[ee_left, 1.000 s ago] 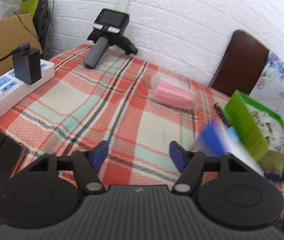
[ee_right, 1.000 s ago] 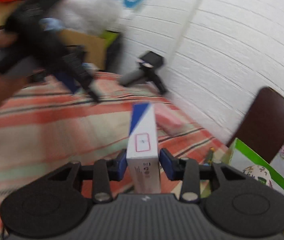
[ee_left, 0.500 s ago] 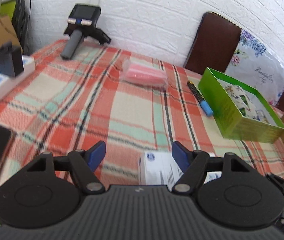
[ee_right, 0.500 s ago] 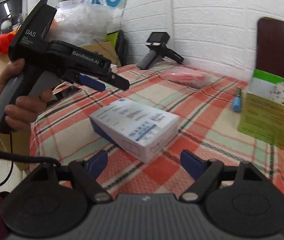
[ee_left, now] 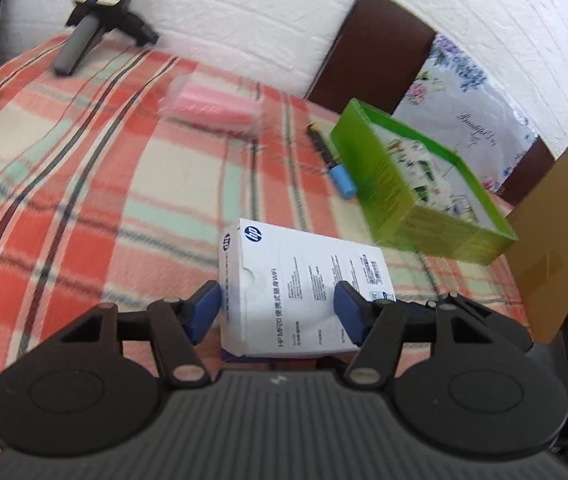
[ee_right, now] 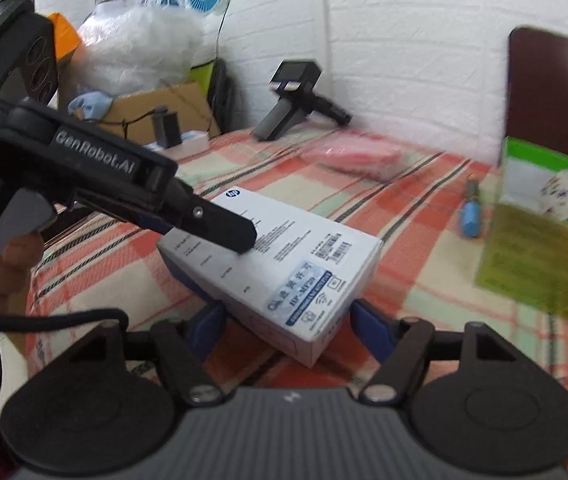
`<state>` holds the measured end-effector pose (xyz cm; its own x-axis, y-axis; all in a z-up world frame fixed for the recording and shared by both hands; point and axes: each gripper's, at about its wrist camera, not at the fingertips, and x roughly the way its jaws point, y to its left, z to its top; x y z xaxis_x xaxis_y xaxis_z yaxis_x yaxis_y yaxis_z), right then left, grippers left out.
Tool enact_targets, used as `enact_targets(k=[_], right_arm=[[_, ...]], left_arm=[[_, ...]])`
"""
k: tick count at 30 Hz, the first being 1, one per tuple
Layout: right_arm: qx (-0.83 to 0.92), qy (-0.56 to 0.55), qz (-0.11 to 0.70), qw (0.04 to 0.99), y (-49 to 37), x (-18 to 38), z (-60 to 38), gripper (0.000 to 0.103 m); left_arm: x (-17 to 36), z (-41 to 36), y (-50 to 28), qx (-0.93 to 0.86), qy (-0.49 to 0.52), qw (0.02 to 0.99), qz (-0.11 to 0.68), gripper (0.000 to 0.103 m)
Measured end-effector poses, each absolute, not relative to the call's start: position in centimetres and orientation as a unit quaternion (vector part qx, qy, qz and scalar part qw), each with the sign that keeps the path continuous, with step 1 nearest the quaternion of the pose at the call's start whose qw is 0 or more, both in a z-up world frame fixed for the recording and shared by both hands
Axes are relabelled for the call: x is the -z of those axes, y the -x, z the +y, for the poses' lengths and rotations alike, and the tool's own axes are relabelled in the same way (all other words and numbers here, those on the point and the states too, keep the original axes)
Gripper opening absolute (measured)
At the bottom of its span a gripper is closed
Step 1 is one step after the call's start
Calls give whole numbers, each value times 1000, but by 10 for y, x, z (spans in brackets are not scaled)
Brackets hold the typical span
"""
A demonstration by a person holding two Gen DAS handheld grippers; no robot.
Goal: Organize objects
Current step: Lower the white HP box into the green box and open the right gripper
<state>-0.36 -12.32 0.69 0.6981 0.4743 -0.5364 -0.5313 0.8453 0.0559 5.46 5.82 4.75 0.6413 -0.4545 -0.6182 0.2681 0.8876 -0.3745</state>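
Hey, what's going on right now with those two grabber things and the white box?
Left gripper open, straddling the white HP box. Right gripper open at the box's other end. Box flat on the plaid tablecloth, green tray beyond. Nothing between.

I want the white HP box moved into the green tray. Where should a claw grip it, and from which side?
Grip the white box across its two long side faces, coming in from the near short end. It lies flat on the plaid cloth, and the open left claw already straddles that width; its flat top offers nothing to pinch. The green tray sits just beyond, to the right.
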Motion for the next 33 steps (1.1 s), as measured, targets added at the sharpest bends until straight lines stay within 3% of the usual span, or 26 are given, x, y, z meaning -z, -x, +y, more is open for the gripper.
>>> enact_targets(k=[8,17,19,20,33], right_arm=[[-166,55,187,967,-2,-44,-193,71],[-48,5,181,982,-36,-48,-292,71],[-10,5,176,984,-51,-44,-303,76],[17,10,176,984,-59,-41,-307,87],[43,-24,157,986,-33,-29,-306,86]], left_arm=[[-95,-31,-94,279,65,907,309,64],[-97,-150,-146,344,13,893,288,65],[-94,-169,-157,329,0,897,294,67],[-91,-177,-162,310,-9,903,298,67],[-72,-158,-127,248,-60,922,290,70]])
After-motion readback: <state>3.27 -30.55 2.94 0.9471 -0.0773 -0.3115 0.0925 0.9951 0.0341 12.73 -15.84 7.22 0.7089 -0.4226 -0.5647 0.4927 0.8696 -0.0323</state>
